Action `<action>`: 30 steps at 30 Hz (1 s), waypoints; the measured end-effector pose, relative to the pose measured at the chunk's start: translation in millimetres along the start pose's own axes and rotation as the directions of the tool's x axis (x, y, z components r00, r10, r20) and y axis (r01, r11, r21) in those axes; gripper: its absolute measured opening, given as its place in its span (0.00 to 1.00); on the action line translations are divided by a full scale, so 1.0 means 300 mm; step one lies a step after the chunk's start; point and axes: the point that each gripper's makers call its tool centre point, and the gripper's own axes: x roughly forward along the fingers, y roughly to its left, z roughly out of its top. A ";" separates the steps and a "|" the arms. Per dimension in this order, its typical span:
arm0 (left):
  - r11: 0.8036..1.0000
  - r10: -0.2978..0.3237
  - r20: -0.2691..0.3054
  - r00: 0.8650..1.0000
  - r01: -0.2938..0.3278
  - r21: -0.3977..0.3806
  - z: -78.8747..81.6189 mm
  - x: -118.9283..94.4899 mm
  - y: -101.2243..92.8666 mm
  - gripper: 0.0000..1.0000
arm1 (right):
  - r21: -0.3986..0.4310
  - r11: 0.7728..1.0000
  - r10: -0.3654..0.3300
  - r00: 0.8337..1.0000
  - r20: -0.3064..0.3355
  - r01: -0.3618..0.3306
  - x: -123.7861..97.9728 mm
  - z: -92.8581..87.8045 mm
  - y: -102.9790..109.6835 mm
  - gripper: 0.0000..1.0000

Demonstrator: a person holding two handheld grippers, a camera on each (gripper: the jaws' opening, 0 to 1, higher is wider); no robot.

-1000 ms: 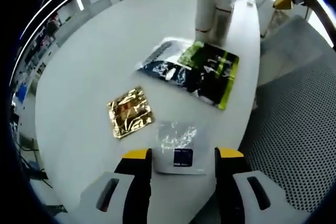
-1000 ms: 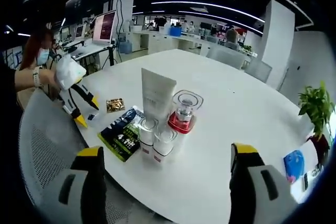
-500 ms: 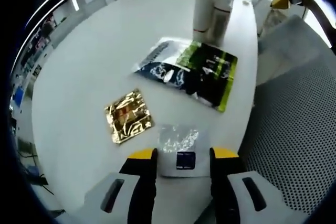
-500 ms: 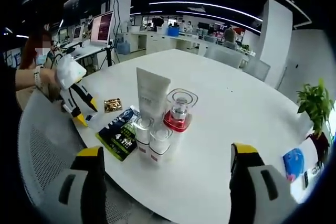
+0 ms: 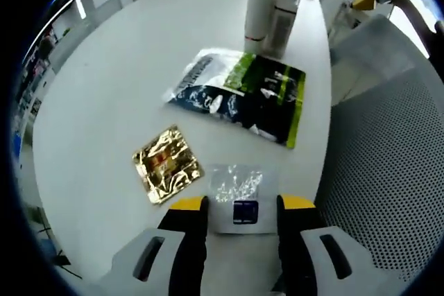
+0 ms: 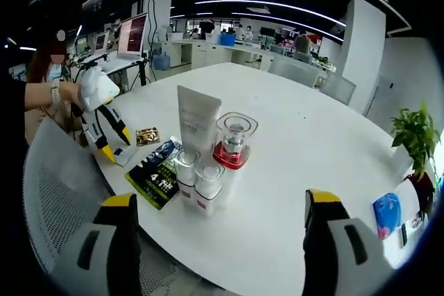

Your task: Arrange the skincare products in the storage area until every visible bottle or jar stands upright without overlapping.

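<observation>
- The left gripper (image 5: 241,206) has its yellow-tipped jaws drawn in to a narrow gap on either side of a small clear sachet (image 5: 236,195) with a dark blue label; whether the tips actually press its edges I cannot tell. The sachet lies flat at the near edge of the desk (image 5: 118,81).
- In the right gripper view the left gripper (image 6: 104,136) shows at the desk's left edge, held by a person's hand (image 6: 69,93), its tips down at the sachet.
- The right gripper (image 6: 220,202) hangs wide open, holding and touching nothing, off the desk's near edge.
- Just beside the sachet lies a crumpled gold foil packet (image 5: 164,165), flat and apart from it.
- Further in lies a dark blue and green pouch (image 5: 243,95), also flat.
- Past the pouch stands a cluster, all upright: a tall white tube (image 6: 196,121), a clear jar with a red base (image 6: 232,143), and two small clear-capped bottles (image 6: 197,184) close in front of them.
- The desk is white and round-edged; a grey mesh chair (image 5: 388,164) sits against its edge.
- Around it is an open office with monitors (image 6: 135,35), ceiling light strips and a potted plant (image 6: 415,147) at the far right.
</observation>
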 end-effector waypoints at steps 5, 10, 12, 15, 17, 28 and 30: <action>0.996 0.005 -0.010 1.000 -0.004 0.088 0.016 0.010 0.002 0.37 | 0.000 1.000 -0.002 1.000 -0.005 0.002 0.000 -0.005 0.000 1.00; 0.991 -0.011 -0.025 1.000 0.014 0.135 0.023 0.014 0.001 0.37 | 0.000 1.000 -0.003 1.000 -0.008 0.003 -0.003 -0.009 -0.002 1.00; 0.988 -0.016 -0.032 0.999 0.021 0.153 0.027 0.015 -0.002 0.37 | 0.002 1.000 -0.003 1.000 -0.008 0.003 -0.004 -0.011 -0.002 1.00; 0.982 -0.028 -0.037 0.999 0.035 0.185 0.038 0.020 -0.008 0.37 | 0.004 1.000 -0.004 1.000 -0.011 0.004 -0.004 -0.015 -0.004 1.00; 0.978 -0.035 -0.042 0.999 0.043 0.204 0.046 0.024 -0.013 0.37 | 0.005 1.000 -0.005 1.000 -0.012 0.005 -0.004 -0.017 -0.005 1.00; 0.962 -0.057 -0.057 0.997 0.070 0.263 0.082 0.040 -0.023 0.38 | 0.004 1.000 0.001 1.000 -0.015 -0.001 0.000 -0.018 0.000 1.00; 0.959 -0.061 -0.057 0.996 0.075 0.273 0.088 0.043 -0.024 0.38 | 0.003 1.000 0.003 1.000 -0.016 -0.003 0.001 -0.018 0.001 1.00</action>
